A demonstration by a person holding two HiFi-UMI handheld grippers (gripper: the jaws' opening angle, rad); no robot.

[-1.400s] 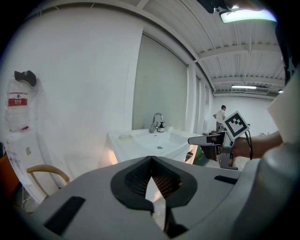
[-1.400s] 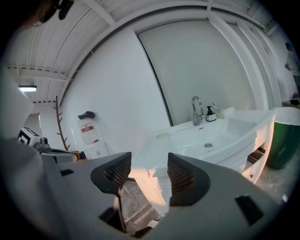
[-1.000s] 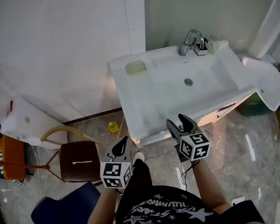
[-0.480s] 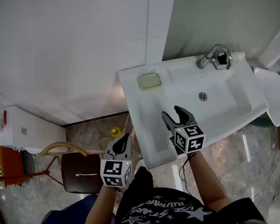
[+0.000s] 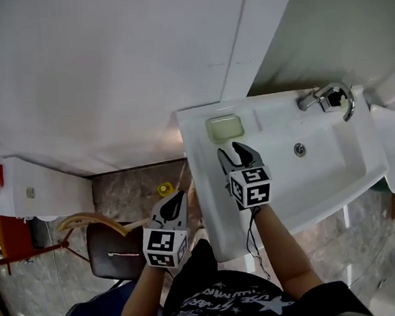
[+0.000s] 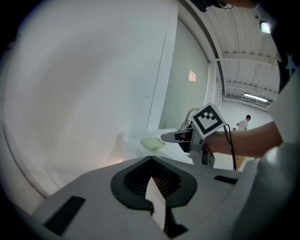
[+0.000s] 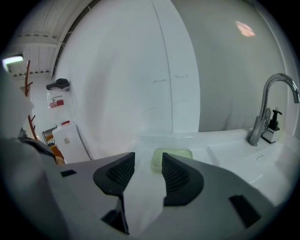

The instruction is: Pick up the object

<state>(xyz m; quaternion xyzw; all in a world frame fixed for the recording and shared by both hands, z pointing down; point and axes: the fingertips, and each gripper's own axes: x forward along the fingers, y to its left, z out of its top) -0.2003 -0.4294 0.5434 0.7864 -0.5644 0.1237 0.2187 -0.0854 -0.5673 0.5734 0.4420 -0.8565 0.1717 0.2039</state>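
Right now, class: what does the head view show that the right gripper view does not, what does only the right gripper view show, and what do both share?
Head view only: a brown stool and a small yellow object on the floor beside the sink.
Right gripper view only: a ceiling light at far left.
Both: the pale green soap dish, the tap and the white sink.

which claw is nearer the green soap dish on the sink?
Right. The right claw hangs over the sink just short of the green soap dish, jaws apart, just narrowed, nothing between them. The left claw, shut, is off the sink's left edge.
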